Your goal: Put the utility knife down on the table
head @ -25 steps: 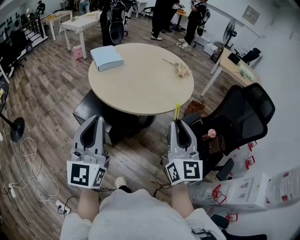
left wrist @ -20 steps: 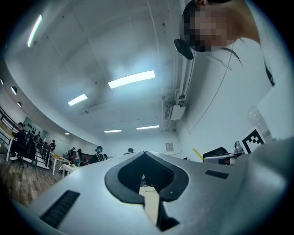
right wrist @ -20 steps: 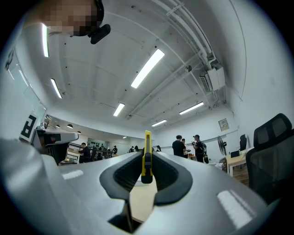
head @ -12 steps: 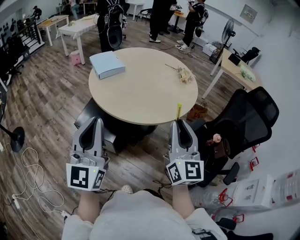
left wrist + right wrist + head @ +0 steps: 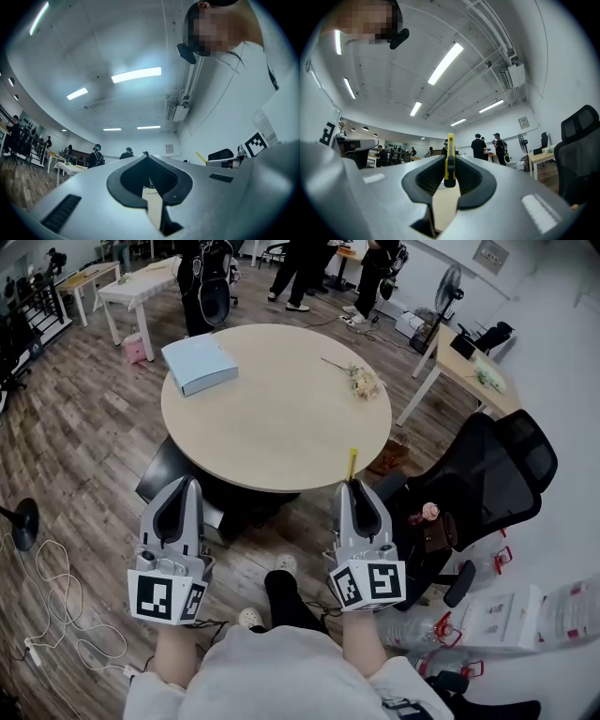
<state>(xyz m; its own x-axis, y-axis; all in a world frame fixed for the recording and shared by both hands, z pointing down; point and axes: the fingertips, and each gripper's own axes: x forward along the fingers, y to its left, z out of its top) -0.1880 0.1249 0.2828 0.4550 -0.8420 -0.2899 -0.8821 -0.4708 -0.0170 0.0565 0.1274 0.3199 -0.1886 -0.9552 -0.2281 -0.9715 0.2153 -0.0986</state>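
Observation:
A yellow utility knife [image 5: 352,464] sticks forward out of my right gripper [image 5: 357,491], which is shut on it just short of the round wooden table's near edge [image 5: 281,486]. In the right gripper view the knife [image 5: 449,159] stands upright between the jaws, with the tabletop [image 5: 443,201] showing beyond it. My left gripper [image 5: 179,493] hovers over the floor at the table's near left; its jaws are closed together with nothing between them. In the left gripper view the tabletop [image 5: 151,206] shows as a thin strip past the closed jaws.
On the table lie a light blue box [image 5: 198,364] at the back left and a small dried flower sprig [image 5: 359,381] at the back right. A black office chair [image 5: 478,479] stands to the right. Several people stand beyond the table. Cables [image 5: 47,606] trail over the floor at the left.
The view has shifted slightly so the table sits a bit farther left. Both grippers hold nearly the same place, the knife still clamped in the right one.

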